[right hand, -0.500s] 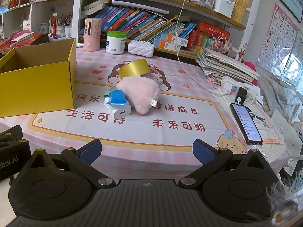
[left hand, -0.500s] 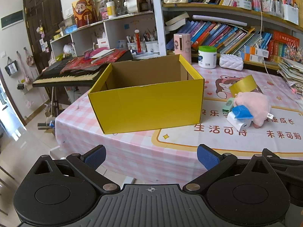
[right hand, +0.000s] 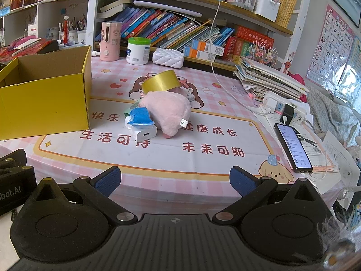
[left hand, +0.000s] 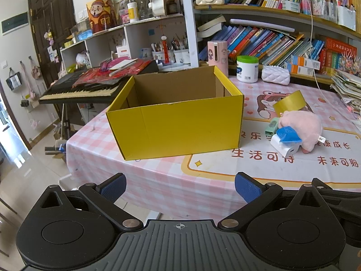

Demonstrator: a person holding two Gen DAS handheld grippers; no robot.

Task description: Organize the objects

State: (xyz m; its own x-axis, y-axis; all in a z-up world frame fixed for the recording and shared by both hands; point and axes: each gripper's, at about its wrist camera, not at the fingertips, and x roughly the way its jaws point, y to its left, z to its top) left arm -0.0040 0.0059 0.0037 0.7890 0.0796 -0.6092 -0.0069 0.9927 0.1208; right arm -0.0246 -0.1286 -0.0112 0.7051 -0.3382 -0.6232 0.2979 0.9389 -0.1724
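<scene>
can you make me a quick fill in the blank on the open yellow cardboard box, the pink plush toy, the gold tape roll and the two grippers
1. The open yellow cardboard box holds ____ that shows.
2. The gold tape roll leans on the ____ plush toy.
3. The blue packet lies on top of a ____ charger block.
4. The left gripper and right gripper both have their jaws ____.

Missing words: nothing; pink; white; open
</scene>
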